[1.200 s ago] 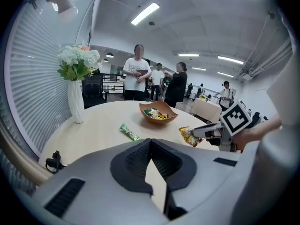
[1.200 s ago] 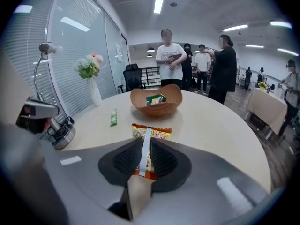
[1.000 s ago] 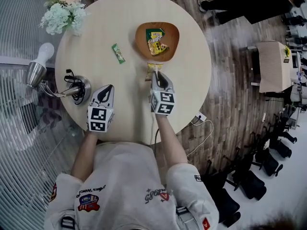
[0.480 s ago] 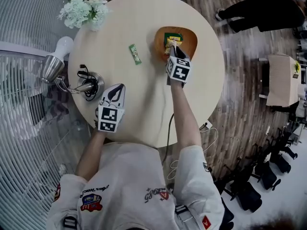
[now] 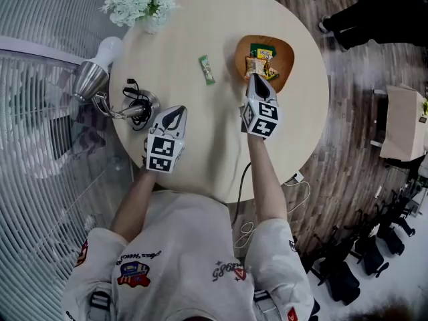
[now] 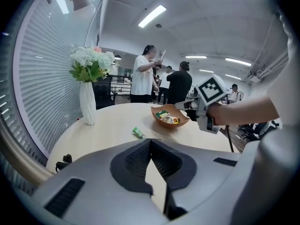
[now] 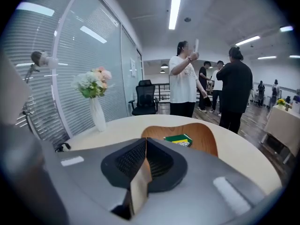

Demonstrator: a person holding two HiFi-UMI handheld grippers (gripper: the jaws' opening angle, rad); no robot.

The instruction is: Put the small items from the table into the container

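While the left claw [image 5: 179, 110] and right claw [image 5: 253, 79] are closed and empty, the green wrapped snack bar [image 5: 206, 69] lies lengthwise away from the person, far end leaning left.

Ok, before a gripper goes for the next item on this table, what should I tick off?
1. right gripper empty: ok, fingers shut with nothing between them.
2. snack packets inside the wooden bowl: ok.
3. table cleared of small items: not ok, a green packet lies on it, apart from the bowl.
4. left gripper ready to grasp: not ok, fingers shut.
5. Way from left gripper to green packet: ok, only bare tabletop between them.
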